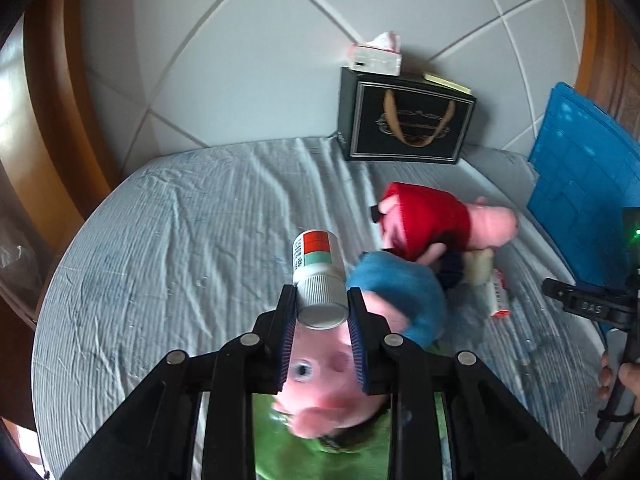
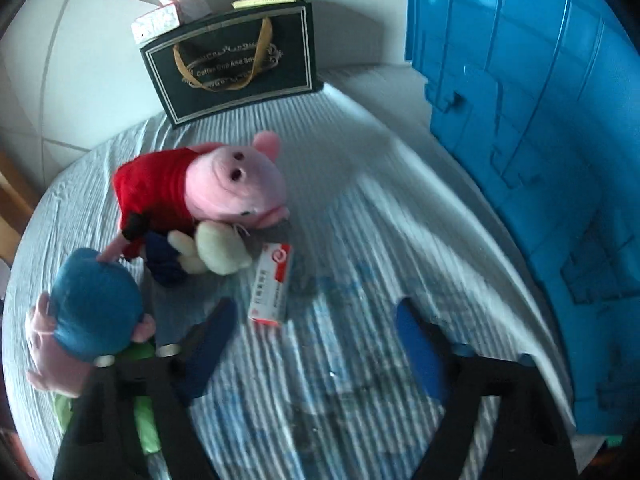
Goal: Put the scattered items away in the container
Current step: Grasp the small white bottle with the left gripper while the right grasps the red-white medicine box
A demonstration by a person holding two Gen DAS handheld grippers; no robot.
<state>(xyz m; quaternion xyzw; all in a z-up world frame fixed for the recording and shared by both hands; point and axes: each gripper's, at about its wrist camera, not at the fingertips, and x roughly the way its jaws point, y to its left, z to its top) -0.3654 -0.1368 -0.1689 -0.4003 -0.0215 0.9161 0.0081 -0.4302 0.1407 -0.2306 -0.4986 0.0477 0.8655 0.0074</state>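
Observation:
My left gripper (image 1: 322, 300) is shut on the ribbed cap of a white pill bottle (image 1: 318, 258) with a red and green label, held up above the bed. Under it lies a pink pig plush in blue (image 1: 400, 300), also at the lower left (image 2: 94, 304) of the right wrist view. A pig plush in red (image 2: 200, 188) lies farther back, with a small white and navy plush (image 2: 216, 250) against it. A white and red medicine box (image 2: 271, 290) lies flat on the sheet, just ahead of my right gripper (image 2: 316, 308), which is open and holds nothing.
A blue plastic crate (image 2: 540, 120) stands at the right side of the bed. A black gift bag (image 2: 232, 64) leans on the white padded headboard, with a tissue box (image 2: 158, 22) on top. A green cloth (image 1: 280, 452) lies under the blue pig. The striped sheet (image 2: 360, 240) is wrinkled.

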